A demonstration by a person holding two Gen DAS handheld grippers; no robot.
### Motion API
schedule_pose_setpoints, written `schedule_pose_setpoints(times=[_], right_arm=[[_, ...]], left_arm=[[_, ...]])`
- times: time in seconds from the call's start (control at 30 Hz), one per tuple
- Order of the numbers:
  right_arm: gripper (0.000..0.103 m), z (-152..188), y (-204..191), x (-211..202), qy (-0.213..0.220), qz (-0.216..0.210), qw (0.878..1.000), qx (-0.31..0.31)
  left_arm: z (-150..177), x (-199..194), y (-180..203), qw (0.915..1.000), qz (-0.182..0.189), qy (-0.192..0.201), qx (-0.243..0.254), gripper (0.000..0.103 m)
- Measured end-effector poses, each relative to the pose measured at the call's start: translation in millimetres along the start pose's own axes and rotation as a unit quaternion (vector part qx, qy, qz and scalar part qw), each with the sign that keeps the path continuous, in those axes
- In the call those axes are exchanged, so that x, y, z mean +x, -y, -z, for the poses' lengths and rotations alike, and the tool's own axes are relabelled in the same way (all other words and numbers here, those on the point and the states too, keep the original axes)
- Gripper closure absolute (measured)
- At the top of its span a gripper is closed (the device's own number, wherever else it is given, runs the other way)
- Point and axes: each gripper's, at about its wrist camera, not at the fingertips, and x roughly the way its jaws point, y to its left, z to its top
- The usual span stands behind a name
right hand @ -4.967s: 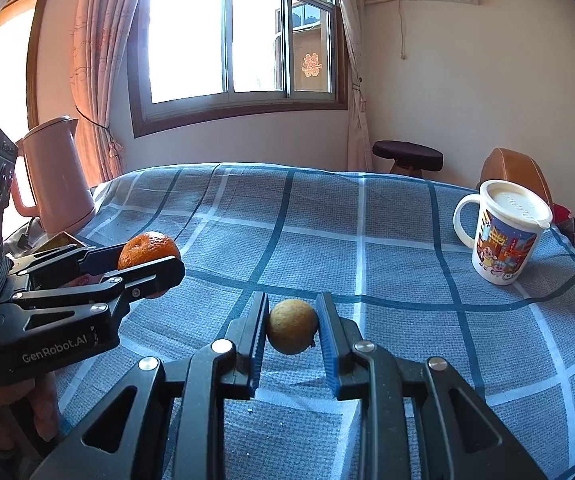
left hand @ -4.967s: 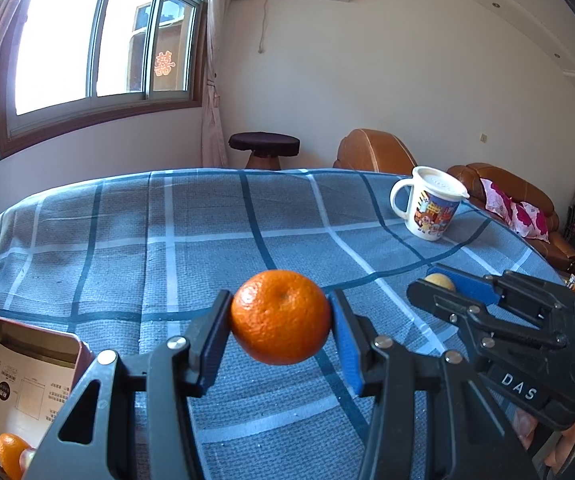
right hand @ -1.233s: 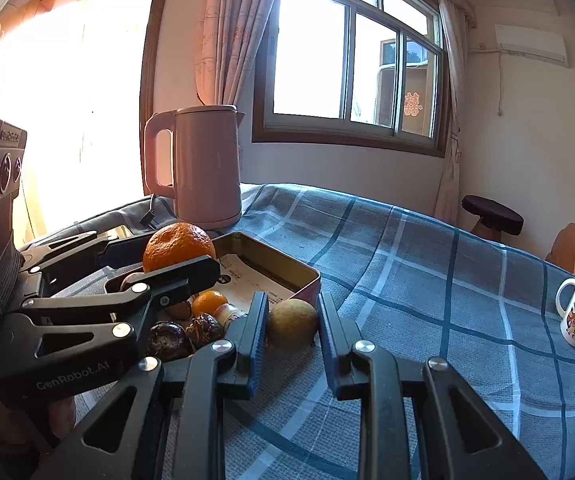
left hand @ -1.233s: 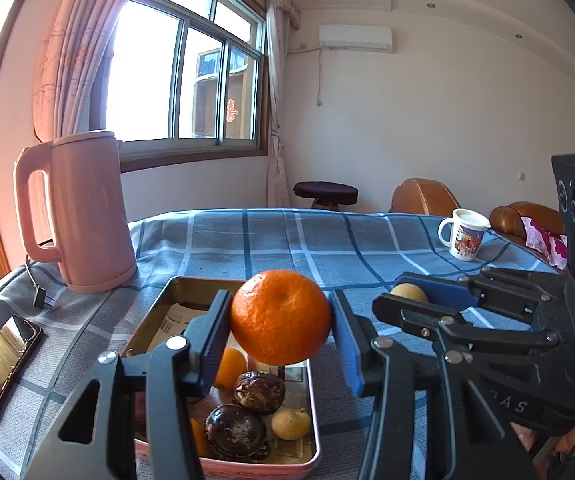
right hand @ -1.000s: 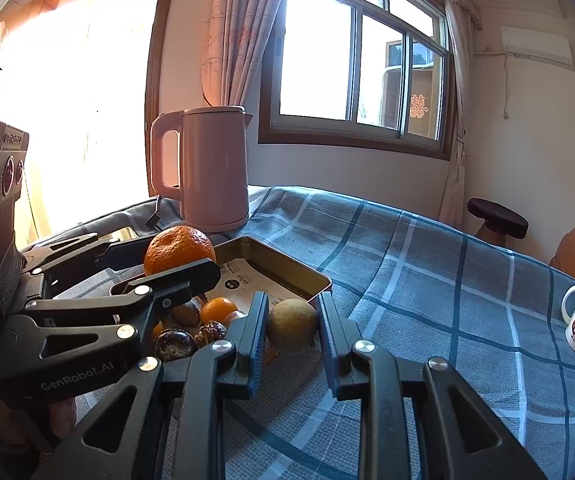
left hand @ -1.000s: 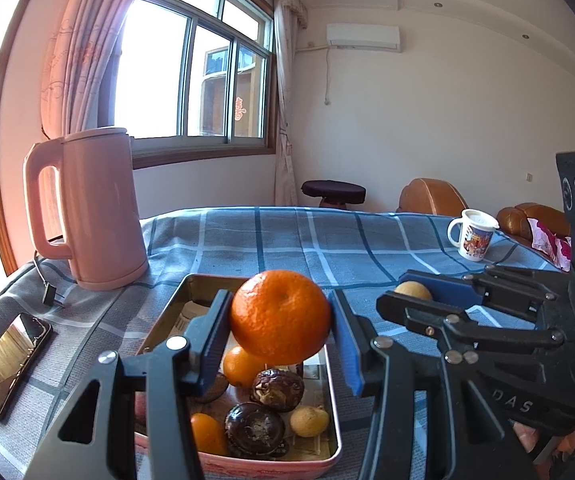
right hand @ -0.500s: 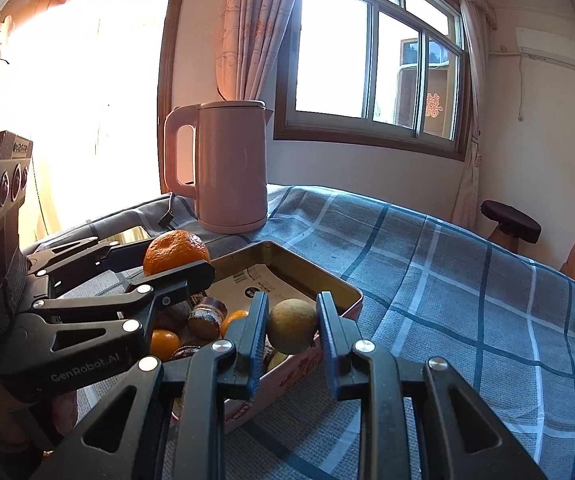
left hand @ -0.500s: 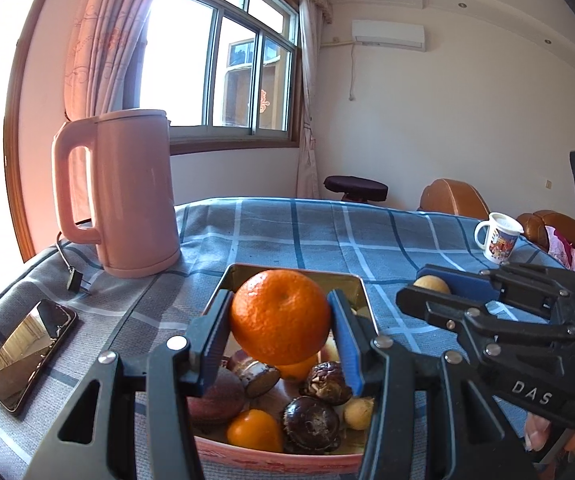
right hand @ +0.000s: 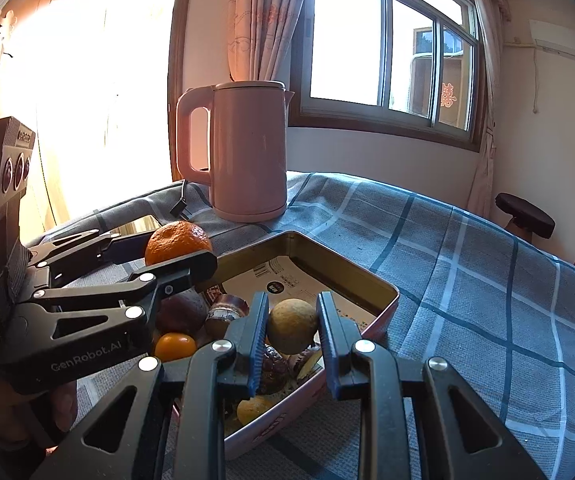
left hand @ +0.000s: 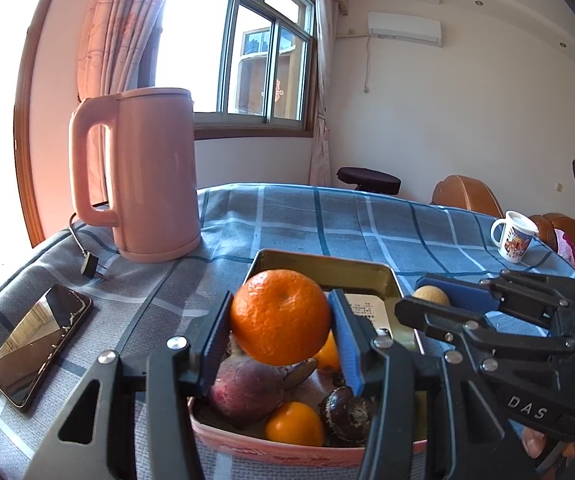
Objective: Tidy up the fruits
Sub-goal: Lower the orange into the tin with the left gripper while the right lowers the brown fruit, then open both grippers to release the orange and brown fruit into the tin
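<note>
My left gripper [left hand: 280, 330] is shut on an orange mandarin [left hand: 280, 316] and holds it above the near end of a rectangular metal tin [left hand: 323, 268]. My right gripper [right hand: 292, 328] is shut on a small yellow-brown fruit [right hand: 292, 325] above the tin's [right hand: 383, 286] near right edge. The tin holds several fruits: small oranges [left hand: 294, 424], a reddish-purple fruit [left hand: 247, 390] and dark wrinkled ones [left hand: 347, 408]. The left gripper with its mandarin [right hand: 177, 242] shows at the left of the right wrist view. The right gripper [left hand: 427, 300] shows at the right of the left wrist view.
A pink electric kettle [left hand: 147, 176] stands behind the tin to the left, its plug [left hand: 87, 268] lying on the blue plaid cloth [left hand: 327, 216]. A phone [left hand: 39, 344] lies at the left. A printed mug [left hand: 515, 236] stands far right. A paper sheet [right hand: 287, 280] lines the tin's far half.
Both grippers have moved closer over the tin, each still holding its fruit. The tin and kettle now look nearer and larger.
</note>
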Motion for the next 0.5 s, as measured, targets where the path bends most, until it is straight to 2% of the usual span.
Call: schedule_pose_setpoints(times=[0.5], right_arm=[[0.076, 6.1, -11.5, 28.3, -0.035, -0.018, 0.999, 0.005]], left_arm=[[3.6, 9.0, -7.1, 0.9996, -0.002, -0.029, 0.002, 0.053]])
